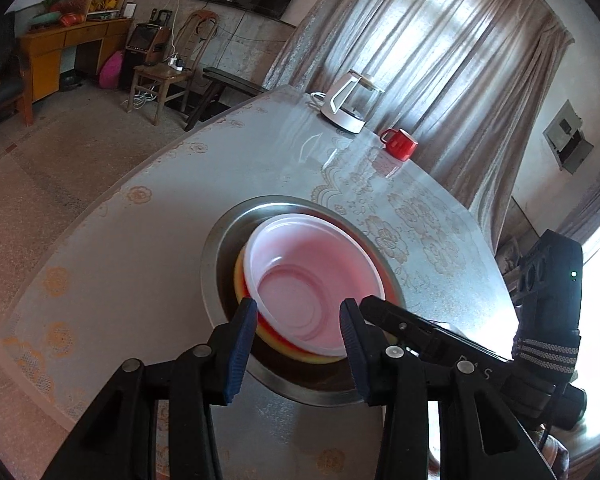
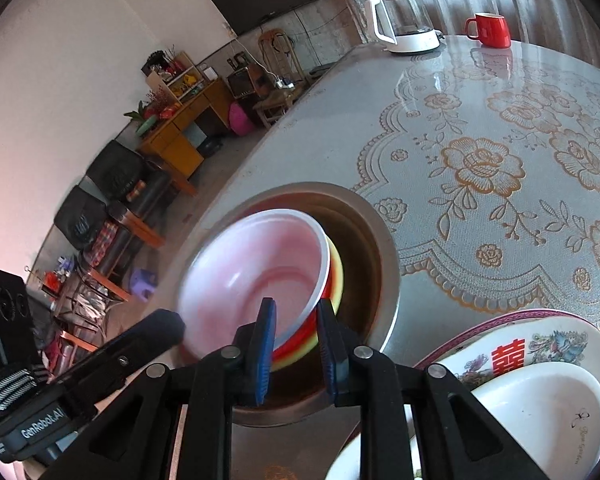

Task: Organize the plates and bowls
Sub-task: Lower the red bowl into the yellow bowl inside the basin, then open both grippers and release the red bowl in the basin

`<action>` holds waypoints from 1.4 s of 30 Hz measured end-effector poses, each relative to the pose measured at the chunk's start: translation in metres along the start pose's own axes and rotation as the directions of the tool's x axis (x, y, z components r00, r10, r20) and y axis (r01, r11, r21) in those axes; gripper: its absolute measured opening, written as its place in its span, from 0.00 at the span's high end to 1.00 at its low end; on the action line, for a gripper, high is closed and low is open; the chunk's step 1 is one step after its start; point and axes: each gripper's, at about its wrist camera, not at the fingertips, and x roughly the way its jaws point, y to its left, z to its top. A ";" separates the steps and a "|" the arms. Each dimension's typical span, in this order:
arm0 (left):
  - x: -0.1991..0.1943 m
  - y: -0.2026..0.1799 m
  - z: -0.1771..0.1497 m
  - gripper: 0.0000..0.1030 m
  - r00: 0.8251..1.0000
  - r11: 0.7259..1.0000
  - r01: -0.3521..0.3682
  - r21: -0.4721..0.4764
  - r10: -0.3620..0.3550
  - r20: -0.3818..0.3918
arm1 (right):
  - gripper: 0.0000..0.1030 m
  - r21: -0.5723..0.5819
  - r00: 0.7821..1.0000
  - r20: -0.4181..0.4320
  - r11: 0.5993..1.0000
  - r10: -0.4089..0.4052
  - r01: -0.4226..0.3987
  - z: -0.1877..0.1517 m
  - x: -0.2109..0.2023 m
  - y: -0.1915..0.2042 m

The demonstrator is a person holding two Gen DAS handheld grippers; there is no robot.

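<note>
A stack of plastic bowls, white on top with red and yellow ones under it, is seen tilted inside a steel basin that is sunk into the desk. The stack's rim is gripped by the right tool, its blue pads closed narrowly on the edge nearest the camera. The left tool is held partly open just over the near rim of the white bowl, whose edge is straddled by its blue fingers; no pressing contact can be made out. Beside the basin, toward the right tool, a decorated plate carrying a white bowl is seen. Beyond the basin, at the desk's far edge, a glass kettle and a red mug are set.
</note>
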 end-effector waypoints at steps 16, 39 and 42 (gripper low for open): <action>0.011 0.001 -0.004 0.58 1.000 0.999 -0.010 0.046 0.011 -0.013 | 0.72 -0.107 0.995 0.018 0.989 -0.103 0.104 0.001 0.008 0.012; 0.010 -0.013 -0.012 0.52 0.999 0.992 -0.031 0.120 0.032 -0.008 | 0.72 -0.166 0.979 0.058 0.966 -0.193 0.200 -0.002 0.002 0.021; 0.006 -0.015 -0.013 0.52 0.999 0.990 -0.042 0.138 0.041 0.006 | 0.72 -0.153 0.981 0.062 0.970 -0.182 0.189 -0.001 0.001 0.019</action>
